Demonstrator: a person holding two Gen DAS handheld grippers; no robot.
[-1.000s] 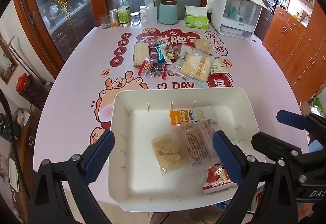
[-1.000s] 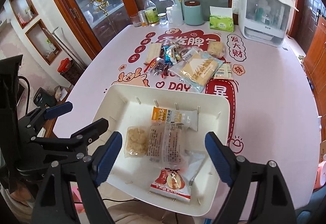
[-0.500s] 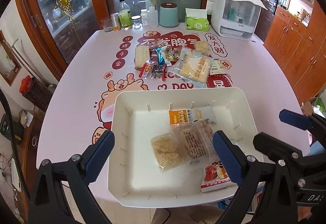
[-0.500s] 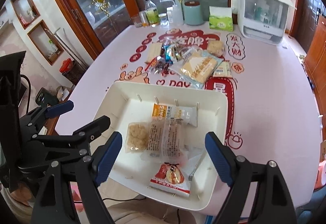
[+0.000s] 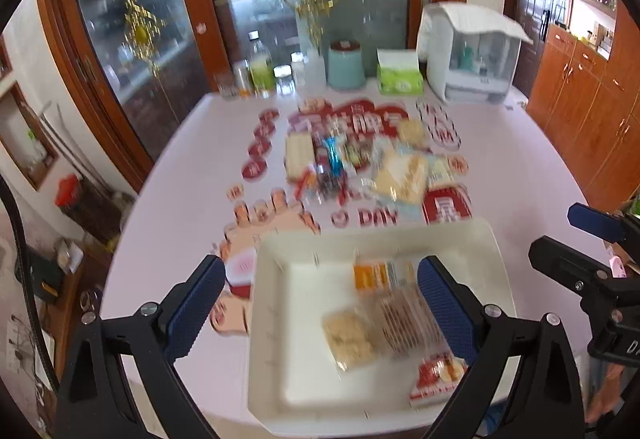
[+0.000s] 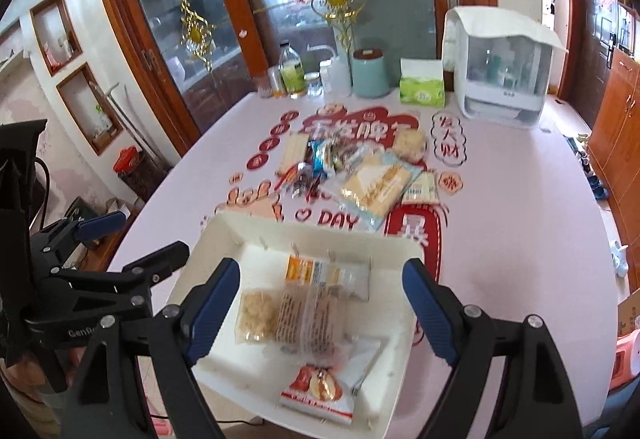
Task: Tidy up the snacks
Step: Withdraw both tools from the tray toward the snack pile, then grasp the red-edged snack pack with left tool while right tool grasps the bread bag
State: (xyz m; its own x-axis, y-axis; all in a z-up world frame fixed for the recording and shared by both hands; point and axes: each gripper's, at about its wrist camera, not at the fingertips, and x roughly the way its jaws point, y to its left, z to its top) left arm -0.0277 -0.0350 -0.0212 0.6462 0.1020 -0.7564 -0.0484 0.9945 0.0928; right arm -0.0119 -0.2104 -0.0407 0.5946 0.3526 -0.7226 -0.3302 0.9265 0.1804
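A white tray (image 5: pixel 280 319) sits at the near edge of the pink table. In it lie an orange-and-white packet (image 5: pixel 380 275), a clear bag of crumbly biscuits (image 5: pixel 352 335) and a red packet (image 5: pixel 438 375). My left gripper (image 5: pixel 320 303) hangs open above the tray with nothing between its blue pads. My right gripper (image 6: pixel 322 303) is open too, over the same tray (image 6: pixel 224 239), and holds nothing. Beyond the tray a pile of loose snacks (image 6: pixel 352 167) lies mid-table, including a large yellow cracker bag (image 6: pixel 376 183). The left wrist view is blurred.
Along the table's far edge stand bottles and jars (image 6: pixel 294 75), a teal canister (image 6: pixel 370 73), a green tissue box (image 6: pixel 422 89) and a white appliance (image 6: pixel 504 71). Glass doors lie behind the table. Wooden cabinets (image 5: pixel 592 95) line the right side.
Both grippers have risen and tipped upward, so the tray sits lower in each view and more of the room shows. The snacks and the tray have not moved.
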